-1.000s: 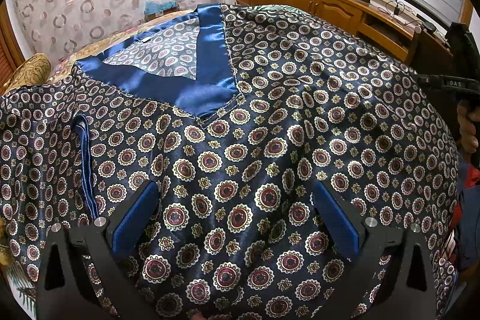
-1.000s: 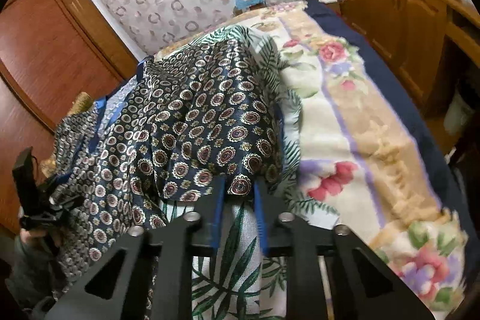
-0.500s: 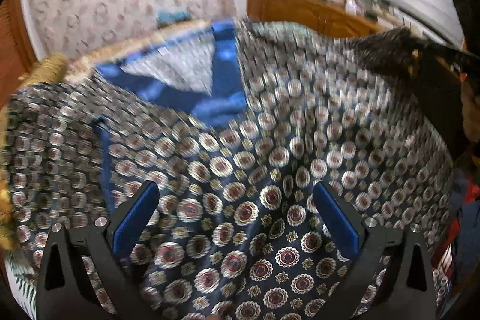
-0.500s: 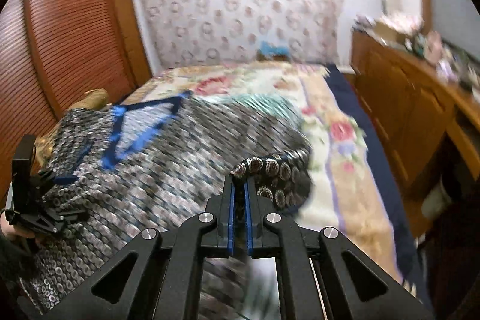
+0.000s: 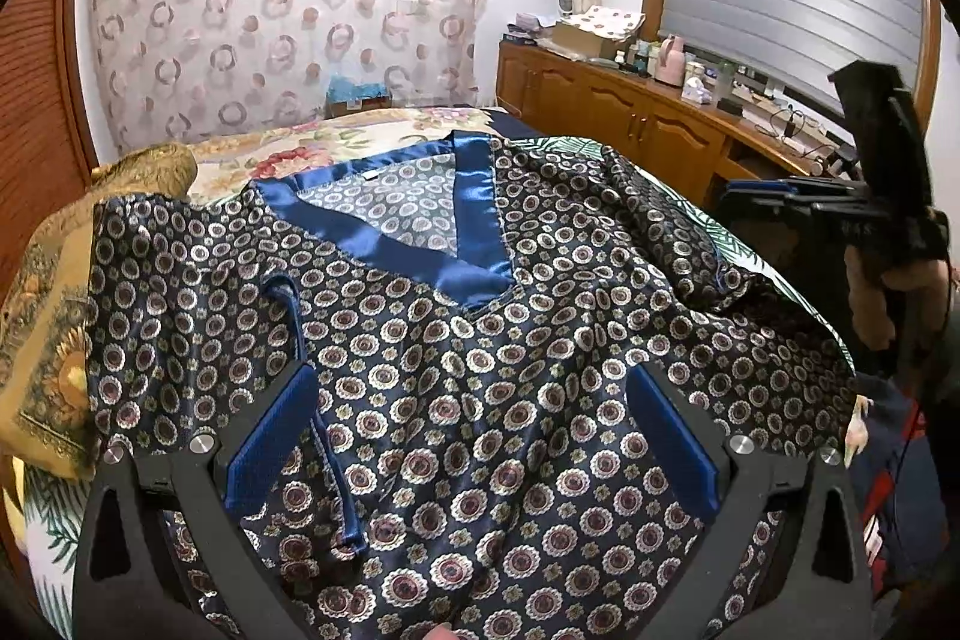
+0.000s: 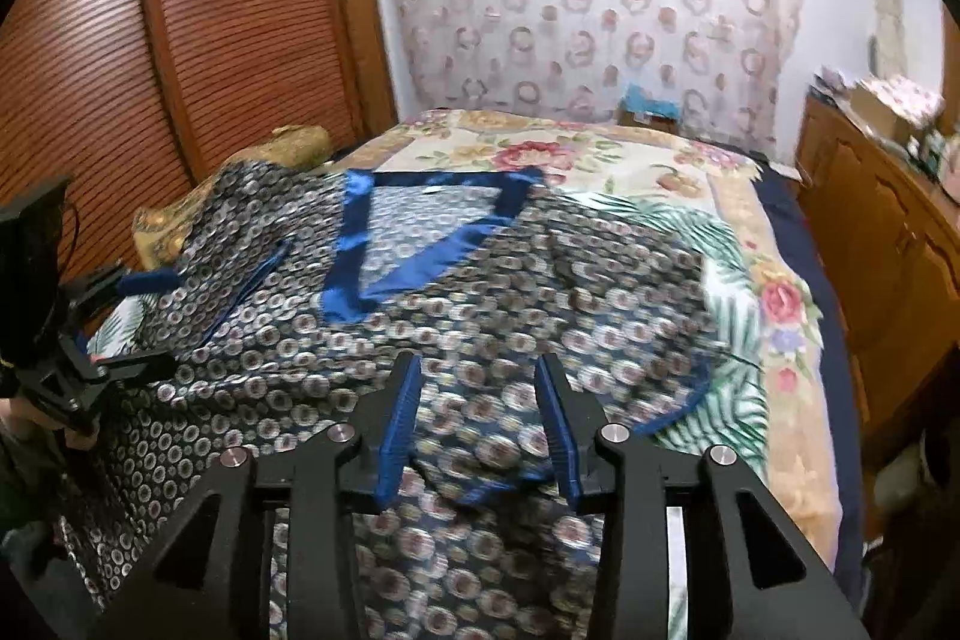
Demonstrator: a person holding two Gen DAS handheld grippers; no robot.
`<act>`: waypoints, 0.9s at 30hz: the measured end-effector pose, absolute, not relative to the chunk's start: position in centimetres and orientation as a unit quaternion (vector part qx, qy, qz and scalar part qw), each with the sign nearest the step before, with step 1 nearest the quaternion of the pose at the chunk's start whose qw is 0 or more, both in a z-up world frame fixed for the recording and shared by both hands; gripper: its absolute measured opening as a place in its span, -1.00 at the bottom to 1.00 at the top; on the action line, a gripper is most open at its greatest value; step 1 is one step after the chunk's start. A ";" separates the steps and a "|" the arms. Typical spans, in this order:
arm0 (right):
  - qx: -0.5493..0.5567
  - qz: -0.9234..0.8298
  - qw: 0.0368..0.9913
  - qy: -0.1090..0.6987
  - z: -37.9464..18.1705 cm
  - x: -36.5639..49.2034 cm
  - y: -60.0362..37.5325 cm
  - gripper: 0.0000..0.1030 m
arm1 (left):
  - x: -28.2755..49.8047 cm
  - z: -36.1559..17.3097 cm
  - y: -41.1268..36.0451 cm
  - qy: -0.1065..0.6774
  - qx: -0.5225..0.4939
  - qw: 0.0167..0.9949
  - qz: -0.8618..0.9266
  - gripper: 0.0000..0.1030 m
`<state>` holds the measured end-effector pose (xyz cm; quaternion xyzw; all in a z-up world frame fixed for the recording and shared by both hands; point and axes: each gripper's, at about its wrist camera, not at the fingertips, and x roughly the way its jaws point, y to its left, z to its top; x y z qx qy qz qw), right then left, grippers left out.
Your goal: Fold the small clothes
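A dark blue patterned satin top [image 5: 480, 352] with a shiny blue V-neck collar [image 5: 468, 244] lies spread on the bed; it also shows in the right wrist view [image 6: 456, 304]. Its right sleeve [image 5: 672, 232] is folded in over the body. My left gripper [image 5: 474, 412] is open and empty, hovering over the top's lower front. My right gripper [image 6: 477, 400] is open and empty, just above the folded sleeve area; it shows from the side at the right edge of the left wrist view [image 5: 780, 196].
The bed has a floral cover [image 6: 750, 244] and a leaf-print sheet [image 6: 720, 394]. A golden cushion [image 5: 48, 328] lies at the top's left. A wooden cabinet [image 5: 630, 124] with clutter runs along the right wall. A wooden slatted door [image 6: 120, 70] stands to the left.
My right gripper carried the sleeve over onto the top's body, then opened and let it go. The left gripper stayed open over the garment.
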<state>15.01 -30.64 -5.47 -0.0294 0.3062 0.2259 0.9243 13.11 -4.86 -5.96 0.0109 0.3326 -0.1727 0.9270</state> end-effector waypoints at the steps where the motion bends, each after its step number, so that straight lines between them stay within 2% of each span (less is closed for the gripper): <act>1: -0.023 0.220 0.925 0.309 -5.4 15.5 -31.3 -0.15 | 13.2 -6.1 -4.7 0.334 0.008 0.926 -0.174 0.99; 12: 0.023 0.113 0.915 0.386 -8.6 22.0 -32.3 -0.15 | 14.7 -5.8 -2.8 0.337 0.007 0.926 -0.167 0.99; 21: 0.009 0.104 0.910 0.402 -8.6 26.9 -32.0 -0.15 | 16.8 -6.1 -1.1 0.342 0.011 0.927 -0.155 0.99; 22: 0.007 0.105 0.910 0.402 -8.6 27.2 -32.3 -0.24 | 16.9 -6.2 -1.0 0.343 0.011 0.927 -0.153 0.99; 23: 0.001 0.105 0.910 0.401 -8.6 27.4 -32.0 -0.45 | 17.1 -6.2 -0.8 0.344 0.009 0.927 -0.151 0.99; 24: -0.009 0.106 0.909 0.402 -8.7 27.5 -31.7 -0.84 | 17.2 -6.3 -0.6 0.345 0.007 0.926 -0.151 0.99; 27: -0.006 0.132 0.909 0.395 -8.2 28.0 -30.8 -0.86 | 17.5 -6.4 0.2 0.346 0.000 0.926 -0.149 0.99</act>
